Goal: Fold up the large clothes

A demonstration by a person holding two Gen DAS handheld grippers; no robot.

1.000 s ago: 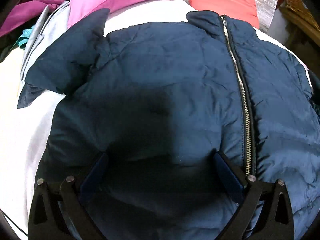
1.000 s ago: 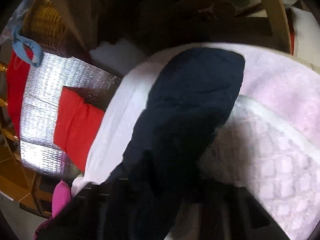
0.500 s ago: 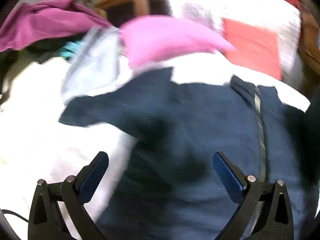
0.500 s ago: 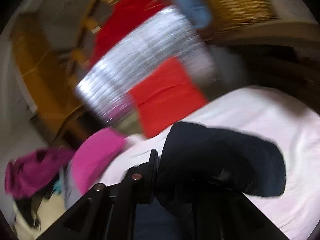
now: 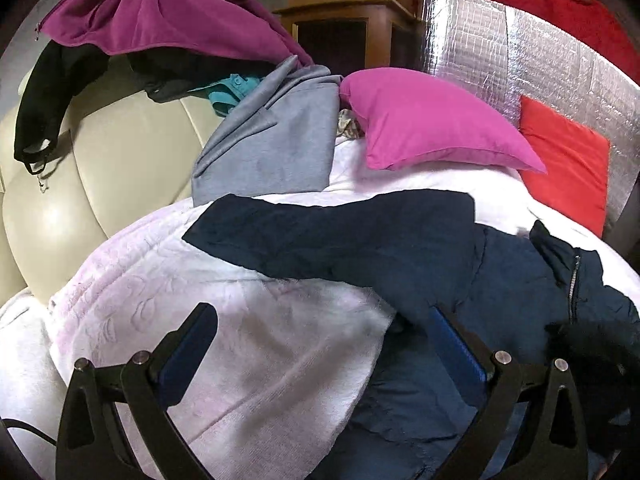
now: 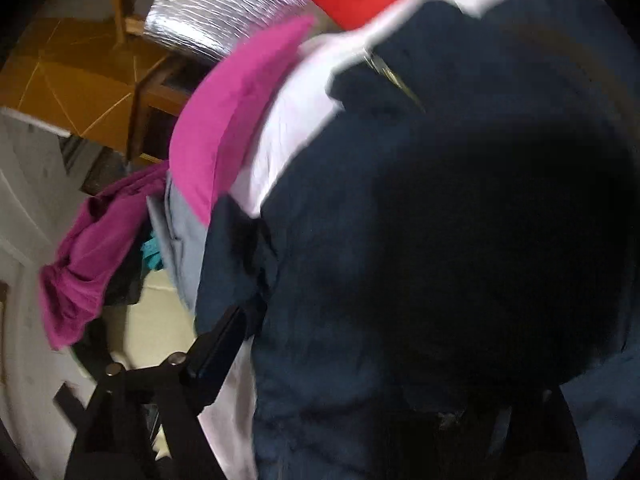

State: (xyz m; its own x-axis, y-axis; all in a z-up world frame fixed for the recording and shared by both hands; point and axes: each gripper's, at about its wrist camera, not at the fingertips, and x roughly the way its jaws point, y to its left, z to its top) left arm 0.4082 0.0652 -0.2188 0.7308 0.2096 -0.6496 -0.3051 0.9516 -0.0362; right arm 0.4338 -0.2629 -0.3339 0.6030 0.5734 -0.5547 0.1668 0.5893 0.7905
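Both grippers have spread jaws: the left gripper (image 5: 320, 344) is empty above one white blanket (image 5: 248, 344), and the right gripper's (image 6: 384, 344) jaws have just been opening beside one navy jacket (image 5: 400, 240), which lies on that blanket. Behind are two pillows, one pink pillow (image 5: 432, 124) and one red pillow (image 5: 568, 160), and one silver foil panel (image 5: 540, 60).

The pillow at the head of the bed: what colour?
Magenta pink pillow, plain; clearest in the left wrist view.
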